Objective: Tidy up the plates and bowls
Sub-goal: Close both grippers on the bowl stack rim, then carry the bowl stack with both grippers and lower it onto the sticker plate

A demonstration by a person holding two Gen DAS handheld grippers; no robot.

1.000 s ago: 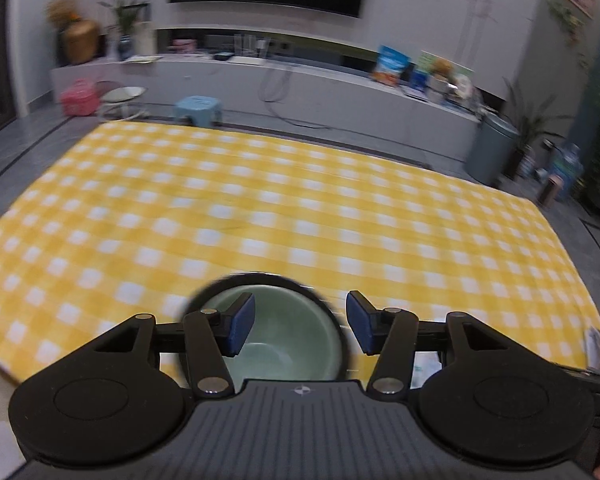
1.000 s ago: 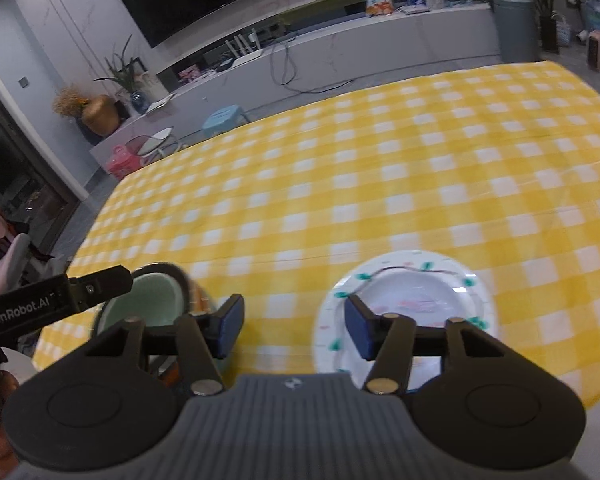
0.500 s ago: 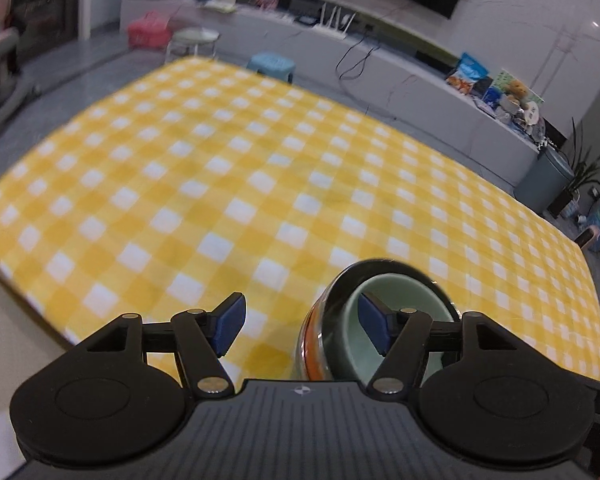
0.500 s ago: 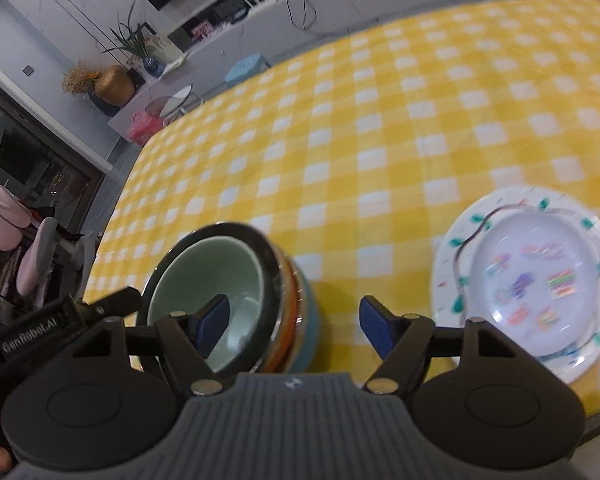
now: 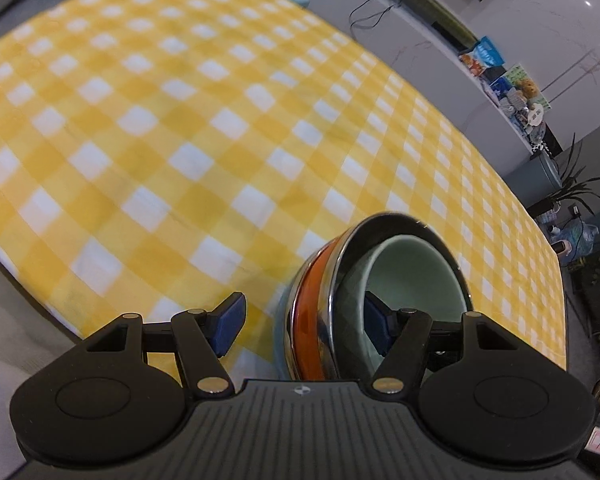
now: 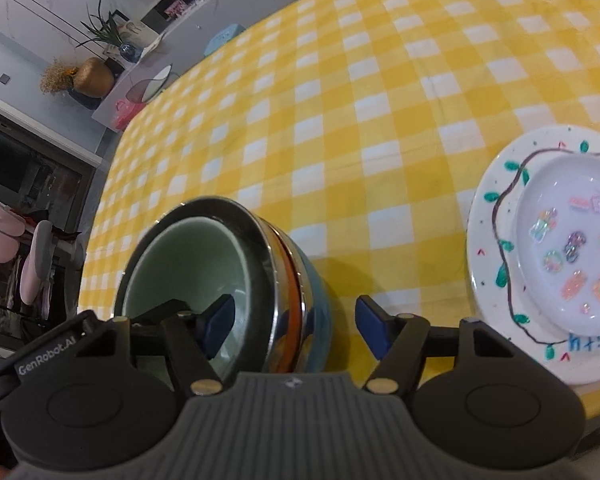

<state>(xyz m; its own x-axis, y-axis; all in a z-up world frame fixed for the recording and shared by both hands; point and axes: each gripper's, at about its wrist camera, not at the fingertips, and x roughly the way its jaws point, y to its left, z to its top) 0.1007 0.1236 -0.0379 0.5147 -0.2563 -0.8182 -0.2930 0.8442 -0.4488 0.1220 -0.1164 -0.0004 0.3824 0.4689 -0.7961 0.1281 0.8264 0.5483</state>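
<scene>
The left gripper [image 5: 304, 322] and right gripper [image 6: 294, 326] both gaped, straddling opposite rims of the nested bowls [image 6: 228, 276] — the decorated plate [image 6: 496, 280] lay right, apart.

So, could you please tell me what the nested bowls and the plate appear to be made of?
Innermost green bowl: likely glazed ceramic, with a soft, even sheen. Second bowl: apparently polished steel, its rim mirror-bright. Orange layer and blue outer bowl: glossy, ceramic or plastic, unclear. Plate: probably glazed white ceramic, painted vine border.
</scene>
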